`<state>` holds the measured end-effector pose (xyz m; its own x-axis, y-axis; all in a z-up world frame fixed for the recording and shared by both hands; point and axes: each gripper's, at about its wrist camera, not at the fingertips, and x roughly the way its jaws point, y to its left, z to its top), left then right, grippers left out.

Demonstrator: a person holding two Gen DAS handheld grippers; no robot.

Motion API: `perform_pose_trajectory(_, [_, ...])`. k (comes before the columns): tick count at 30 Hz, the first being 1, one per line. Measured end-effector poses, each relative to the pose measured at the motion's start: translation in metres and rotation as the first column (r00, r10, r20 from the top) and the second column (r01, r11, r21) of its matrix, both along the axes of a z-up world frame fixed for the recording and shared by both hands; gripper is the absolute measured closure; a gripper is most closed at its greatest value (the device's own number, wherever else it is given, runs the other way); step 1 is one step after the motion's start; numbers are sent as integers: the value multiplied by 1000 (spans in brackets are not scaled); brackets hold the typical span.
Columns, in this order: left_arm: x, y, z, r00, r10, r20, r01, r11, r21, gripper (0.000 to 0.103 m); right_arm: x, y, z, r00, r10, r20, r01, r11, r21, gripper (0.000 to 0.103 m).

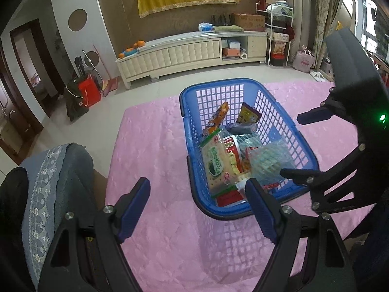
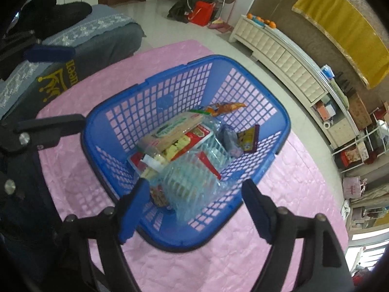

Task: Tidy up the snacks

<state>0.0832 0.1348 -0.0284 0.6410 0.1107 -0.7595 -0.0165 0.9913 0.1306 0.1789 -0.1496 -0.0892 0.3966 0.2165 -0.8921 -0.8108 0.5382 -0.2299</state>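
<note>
Both grippers, left (image 1: 198,209) and right (image 2: 195,210), have jaws wide and hold nothing; ahead of them the basket (image 2: 279,115) contains snacks (image 2: 180,133).

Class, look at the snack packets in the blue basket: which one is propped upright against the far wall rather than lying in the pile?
The orange snack packet: it leans on end against the blue basket wall, while the others lie flat.
</note>
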Motion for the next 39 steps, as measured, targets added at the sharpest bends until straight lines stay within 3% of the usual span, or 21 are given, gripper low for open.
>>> perform_pose_trajectory(5, [-17,-18,6,1000,-22,22,22,1000,14,24,-19,-21,14,999,-5,32,4,999,37,21])
perform_pose_trajectory(10, [-42,-52,19,991,-109,71,106,993,49,24,-51,-56,30,997,-10,81,4,997,74,21])
perform_pose_trajectory(18, [-77,-100,26,973,-181,141,171,982,82,20,-88,-118,55,987,-111,119,89,981,174,21])
perform_pose_trajectory(21, [-88,-115,26,968,-191,162,176,979,105,15,-104,-132,59,979,-134,156,104,977,189,19])
perform_pose_trajectory(24, [-98,-127,25,962,-198,187,183,979,93,3,-122,-146,61,967,-152,206,110,973,202,8])
perform_pose_trajectory(25, [-101,-132,24,961,-195,194,178,979,101,0,-126,-150,61,962,-158,222,113,973,203,0])
perform_pose_trajectory(27, [-107,-140,22,961,-181,207,161,981,109,0,-135,-157,61,950,-183,253,129,968,216,0])
perform_pose_trajectory(34, [-123,-149,20,959,-138,249,133,990,34,0,-156,-177,58,915,-282,289,199,938,285,0])
perform_pose_trajectory(39, [-129,-150,16,960,-129,250,128,992,20,0,-162,-188,58,899,-351,262,246,899,361,0])
